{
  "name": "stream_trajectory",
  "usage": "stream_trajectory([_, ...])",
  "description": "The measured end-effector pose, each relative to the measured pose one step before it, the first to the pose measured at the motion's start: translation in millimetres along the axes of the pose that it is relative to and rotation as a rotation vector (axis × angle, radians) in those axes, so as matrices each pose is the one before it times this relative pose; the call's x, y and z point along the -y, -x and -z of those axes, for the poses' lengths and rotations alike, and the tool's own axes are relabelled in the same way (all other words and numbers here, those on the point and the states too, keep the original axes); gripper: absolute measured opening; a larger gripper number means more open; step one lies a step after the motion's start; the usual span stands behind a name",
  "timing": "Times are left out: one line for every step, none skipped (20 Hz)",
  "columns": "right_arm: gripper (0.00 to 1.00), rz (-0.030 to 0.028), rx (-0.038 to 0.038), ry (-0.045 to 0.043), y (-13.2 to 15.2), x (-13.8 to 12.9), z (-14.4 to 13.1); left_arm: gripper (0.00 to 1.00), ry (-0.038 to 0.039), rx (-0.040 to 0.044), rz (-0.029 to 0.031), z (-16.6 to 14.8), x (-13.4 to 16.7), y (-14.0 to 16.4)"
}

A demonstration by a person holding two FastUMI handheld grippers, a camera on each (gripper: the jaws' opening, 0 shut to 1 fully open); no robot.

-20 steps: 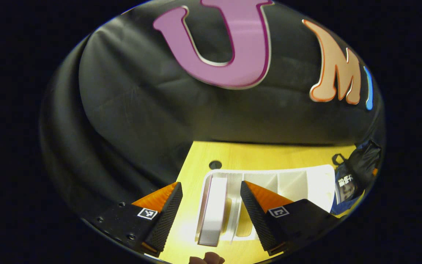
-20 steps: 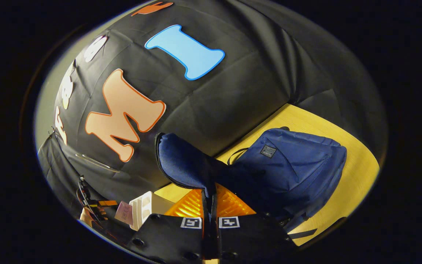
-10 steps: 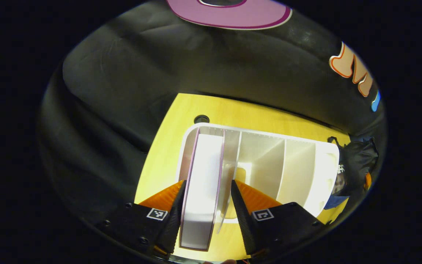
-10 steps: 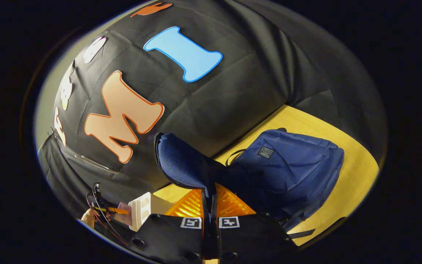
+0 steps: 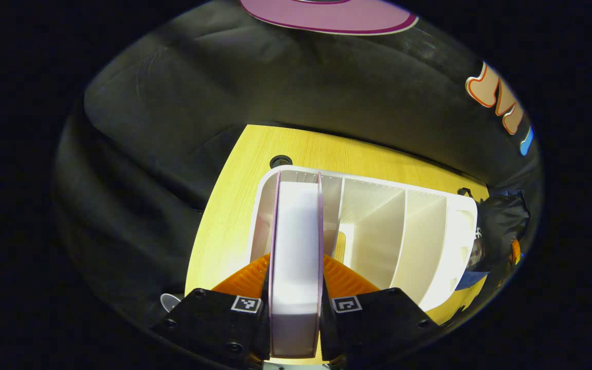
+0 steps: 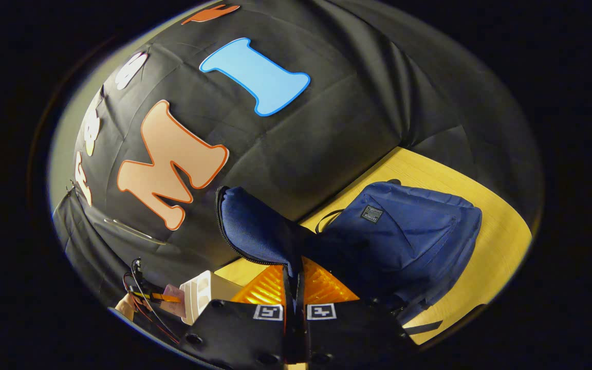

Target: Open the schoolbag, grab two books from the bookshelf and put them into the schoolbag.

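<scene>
Left hand-held gripper [image 5: 295,288], at the bottom centre of the left gripper view, has both orange fingers pressed against the covers of a white book [image 5: 296,246] standing in the leftmost slot of the white bookshelf [image 5: 424,231] on the yellow bench [image 5: 224,221]. To do this step well, draw the book straight along its slot so it does not scrape the divider or tip the shelf. Right hand-held gripper [image 6: 294,288], at the bottom centre of the right gripper view, is clamped on the flap [image 6: 255,226] of the blue schoolbag [image 6: 409,231], holding it up; the mouth should be kept wide for the book.
</scene>
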State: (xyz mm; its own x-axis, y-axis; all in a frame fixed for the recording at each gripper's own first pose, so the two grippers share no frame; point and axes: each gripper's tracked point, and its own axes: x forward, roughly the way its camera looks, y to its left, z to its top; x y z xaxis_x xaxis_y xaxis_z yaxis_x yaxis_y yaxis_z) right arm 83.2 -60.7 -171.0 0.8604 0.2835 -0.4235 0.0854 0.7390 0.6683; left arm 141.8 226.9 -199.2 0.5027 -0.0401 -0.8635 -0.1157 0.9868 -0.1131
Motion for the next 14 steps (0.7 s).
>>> stream_trajectory([0.03,0.00039,0.00024,-0.00049,-0.04,0.38,-1.04,0.35,-0.00952,0.01505,0.00629,-4.77,-0.10,6.52])
stream_trajectory([0.03,0.00050,0.00068,-0.00129,0.37,-1.02,-0.38,0.34,-0.00327,0.01945,0.01021,-7.25,0.17,9.07])
stream_trajectory([0.03,0.00031,0.00142,-0.00074,0.00,-0.03,-0.25,0.35,0.01049,0.01764,0.01239,-7.58,0.20,8.83])
stream_trajectory([0.05,0.00060,0.00132,-0.00061,0.67,0.49,-0.57,0.35,0.01552,0.01853,0.01774,-7.63,-0.50,9.04])
stream_trajectory([0.03,-0.00082,-0.00012,-0.00139,-0.40,-0.74,-0.35,0.35,0.02381,0.02179,0.01842,-8.52,0.28,10.21])
stream_trajectory([0.03,-0.00025,0.00014,-0.00172,-0.14,0.60,0.49,0.35,0.02736,0.02211,0.02534,-7.78,2.39,11.05])
stream_trajectory([0.03,-0.00058,0.00021,-0.00252,-0.27,-0.02,0.24,0.35,0.03615,0.02749,0.01751,-9.78,1.77,10.63])
stream_trajectory([0.05,-0.00073,0.00094,-0.00220,-0.32,-0.02,-0.51,0.35,0.00897,0.02126,0.00560,-10.76,-1.01,9.09])
stream_trajectory([0.02,-0.00069,0.00009,-0.00107,0.44,-0.11,-0.08,0.35,0.01568,0.02277,0.00263,-4.29,-1.40,8.18])
stream_trajectory([0.03,-0.00095,-0.00053,0.00032,-0.02,-0.14,-0.04,0.35,0.01396,0.03132,0.00668,-8.06,1.10,10.05])
stream_trajectory([0.05,-0.00061,-0.00062,0.00156,-0.27,0.25,-0.02,0.35,0.01170,0.02789,0.00467,-9.02,0.73,10.60])
stream_trajectory([0.03,-0.00049,-0.00029,0.00064,0.34,-0.16,-0.63,0.35,0.01365,0.02845,0.00905,-8.76,0.50,10.61])
stream_trajectory([0.03,0.00004,-0.00020,-0.00075,0.48,0.39,-0.77,0.34,0.00652,0.01835,0.01376,-6.38,0.31,10.55])
stream_trajectory([0.03,-0.00048,0.00021,-0.00253,-0.46,0.24,0.62,0.34,0.02280,0.02530,0.03575,-7.91,6.06,6.09])
